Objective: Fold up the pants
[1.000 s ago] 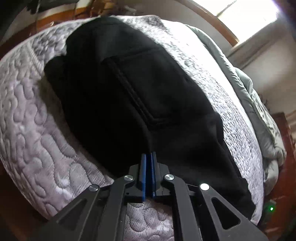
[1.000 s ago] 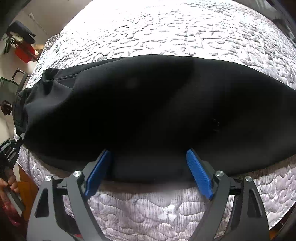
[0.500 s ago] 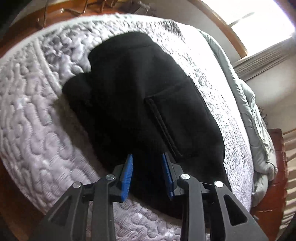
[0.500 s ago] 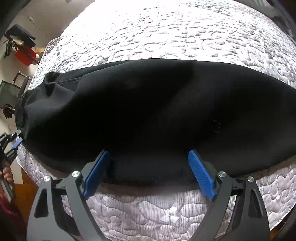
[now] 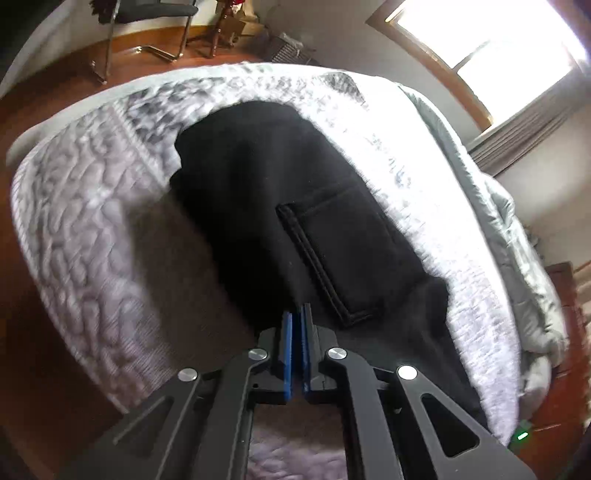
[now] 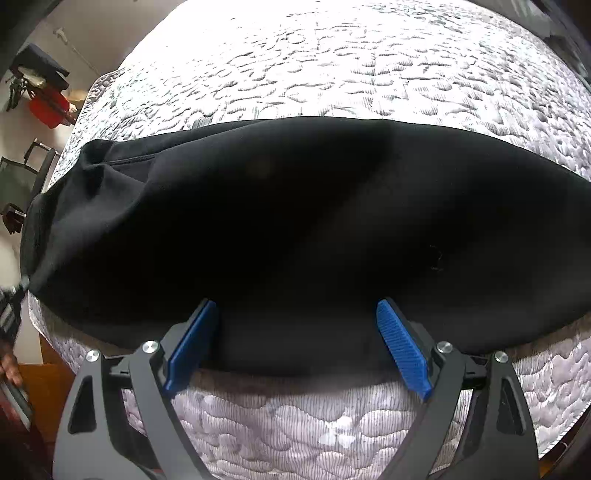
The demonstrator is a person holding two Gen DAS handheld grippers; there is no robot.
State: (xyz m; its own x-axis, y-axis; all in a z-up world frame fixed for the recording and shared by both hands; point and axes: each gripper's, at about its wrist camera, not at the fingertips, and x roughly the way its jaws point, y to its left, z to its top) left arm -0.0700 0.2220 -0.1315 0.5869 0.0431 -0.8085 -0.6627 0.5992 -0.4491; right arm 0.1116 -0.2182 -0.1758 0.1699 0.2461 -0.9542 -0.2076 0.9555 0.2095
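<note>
Black pants (image 5: 295, 206) lie on a quilted mattress (image 5: 85, 229), back pocket (image 5: 343, 254) facing up. My left gripper (image 5: 295, 317) has its blue pads nearly together at the near edge of the pants; I cannot tell whether cloth is pinched between them. In the right wrist view the pants (image 6: 295, 229) stretch across the mattress (image 6: 351, 70) from left to right. My right gripper (image 6: 295, 317) is open, its blue pads (image 6: 400, 350) spread wide over the near edge of the pants, holding nothing.
A grey blanket (image 5: 517, 236) is bunched at the mattress's far right side under a bright window (image 5: 509, 40). A chair (image 5: 147, 22) stands on the wooden floor beyond the bed. A red object (image 6: 50, 107) and a chair (image 6: 22, 173) are at left.
My left gripper opened half a second ago, then shut again at the pants' near edge, and the view pulled back and up. My right gripper has stayed open and hardly moved.
</note>
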